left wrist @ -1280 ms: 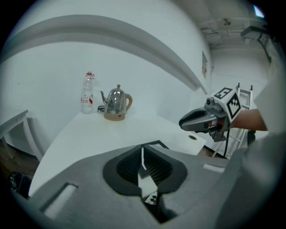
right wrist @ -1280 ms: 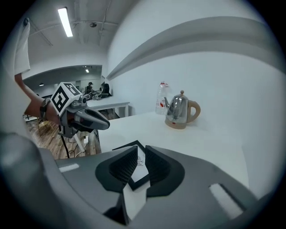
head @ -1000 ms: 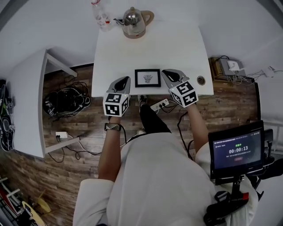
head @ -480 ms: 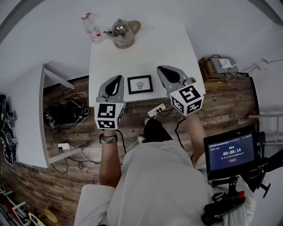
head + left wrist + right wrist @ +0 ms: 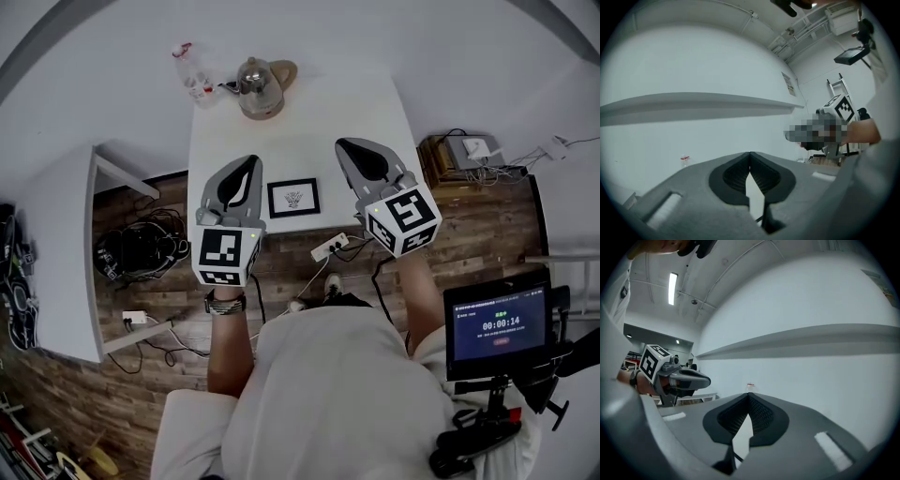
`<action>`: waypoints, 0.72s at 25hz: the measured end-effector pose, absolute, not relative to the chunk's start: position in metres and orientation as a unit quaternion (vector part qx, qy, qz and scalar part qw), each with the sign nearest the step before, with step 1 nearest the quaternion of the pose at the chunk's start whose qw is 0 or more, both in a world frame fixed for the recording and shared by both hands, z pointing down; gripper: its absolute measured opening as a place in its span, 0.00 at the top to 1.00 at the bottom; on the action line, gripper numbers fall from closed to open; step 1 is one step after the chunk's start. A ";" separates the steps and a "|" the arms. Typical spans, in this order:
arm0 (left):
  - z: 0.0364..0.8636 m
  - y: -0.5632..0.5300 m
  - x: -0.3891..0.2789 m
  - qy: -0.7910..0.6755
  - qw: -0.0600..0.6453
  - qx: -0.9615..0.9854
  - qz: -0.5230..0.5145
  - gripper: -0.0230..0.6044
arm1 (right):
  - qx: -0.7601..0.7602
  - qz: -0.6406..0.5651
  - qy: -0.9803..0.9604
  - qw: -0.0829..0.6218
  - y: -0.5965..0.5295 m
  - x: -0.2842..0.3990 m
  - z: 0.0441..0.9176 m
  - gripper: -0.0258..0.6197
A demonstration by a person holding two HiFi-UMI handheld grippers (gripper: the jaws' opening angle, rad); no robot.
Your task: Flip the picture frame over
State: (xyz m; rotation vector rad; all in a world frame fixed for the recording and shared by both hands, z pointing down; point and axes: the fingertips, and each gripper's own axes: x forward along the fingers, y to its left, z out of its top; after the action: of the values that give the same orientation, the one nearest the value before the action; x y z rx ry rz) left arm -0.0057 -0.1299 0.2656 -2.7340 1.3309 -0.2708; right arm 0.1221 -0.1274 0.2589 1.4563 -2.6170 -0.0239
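A small black picture frame [image 5: 292, 198] lies flat, picture side up, near the front edge of the white table [image 5: 309, 122]. My left gripper [image 5: 246, 160] hangs high above the table to the frame's left, shut and empty. To the frame's right my right gripper [image 5: 345, 143] is held just as high, also shut with nothing in it. In the left gripper view the jaws [image 5: 750, 153] meet at their tips and point level at a white wall. The right gripper view shows its shut jaws [image 5: 749, 394] and the left gripper [image 5: 677, 377] off to the side.
A metal kettle [image 5: 256, 82] on a wooden base and a clear plastic bottle [image 5: 190, 71] stand at the table's far edge. A power strip [image 5: 330, 247] and cables lie on the wood floor below. A second white table [image 5: 56, 234] is at left, a timer screen [image 5: 500, 323] at right.
Both grippers have risen from table height beside the frame to well above it and levelled out. They stay shut. The frame has not moved on the table.
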 end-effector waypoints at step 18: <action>0.258 -0.119 -0.011 0.424 0.055 -0.901 -0.072 0.96 | 0.505 -0.009 -0.860 0.073 -0.111 0.119 0.257 0.96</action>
State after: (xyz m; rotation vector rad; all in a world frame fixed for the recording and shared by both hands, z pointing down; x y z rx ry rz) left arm -0.0110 -0.1191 0.2575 -2.7351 1.2882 -0.2196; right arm 0.1193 -0.1112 0.2567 1.5157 -2.5827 -0.0261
